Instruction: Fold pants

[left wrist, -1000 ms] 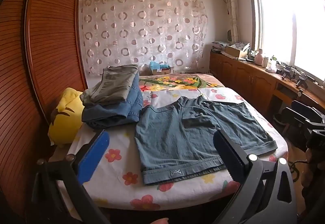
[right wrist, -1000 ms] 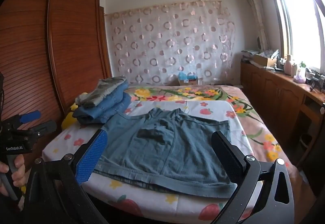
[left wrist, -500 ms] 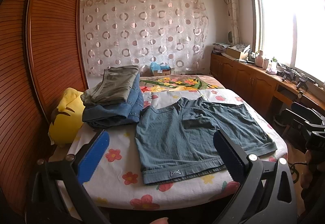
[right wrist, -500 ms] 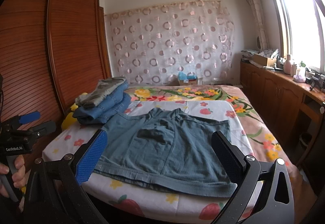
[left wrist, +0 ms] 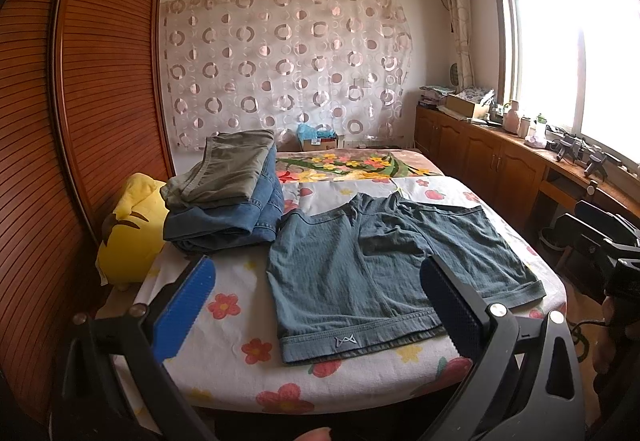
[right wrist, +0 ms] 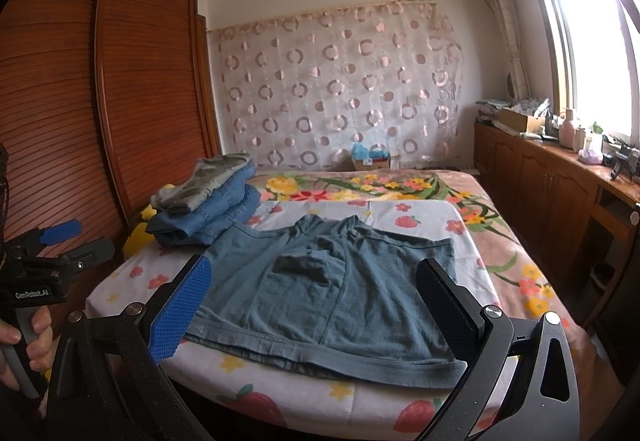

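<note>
A pair of blue-grey shorts lies spread flat on the bed, its hems toward me; it also shows in the right wrist view. My left gripper is open and empty, held back from the bed's near edge, short of the left hem. My right gripper is open and empty, held in front of the near hem. The left gripper also shows at the left edge of the right wrist view, in a hand.
A stack of folded jeans and olive trousers sits on the bed's left side, next to a yellow plush toy. The flowered bed sheet covers the bed. A wooden wardrobe stands left, low cabinets right.
Both grippers have barely shifted; the views are almost unchanged. The shorts lie as before.
</note>
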